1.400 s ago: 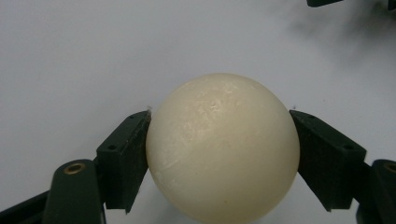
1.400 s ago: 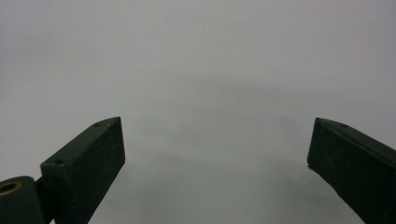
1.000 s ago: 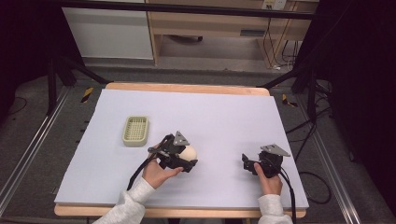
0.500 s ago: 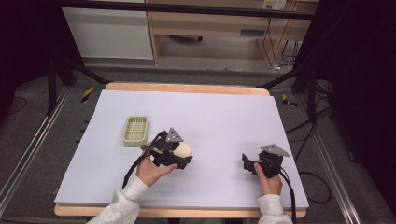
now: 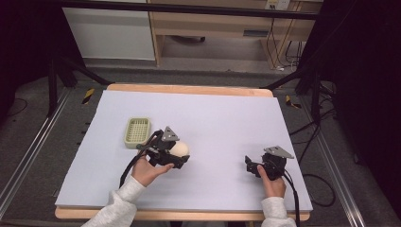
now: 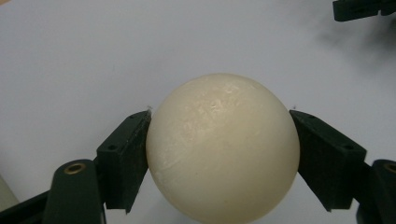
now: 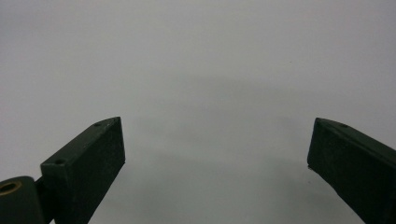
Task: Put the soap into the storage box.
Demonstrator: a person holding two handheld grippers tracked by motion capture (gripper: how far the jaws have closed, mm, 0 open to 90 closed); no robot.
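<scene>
While our left tool (image 5: 178,155) clamps the cream egg-shaped ball (image 6: 223,147) just above the table (image 5: 222,118), our right tool (image 5: 250,165) rests nearby with jaws apart and empty. We judge the carry is underway; next comes lowering the ball into the green basket (image 5: 137,131) beyond.

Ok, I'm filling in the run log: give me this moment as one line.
left tool: shut on cream ball | right tool: open, nothing between | green basket: on table, apart from ball
</scene>
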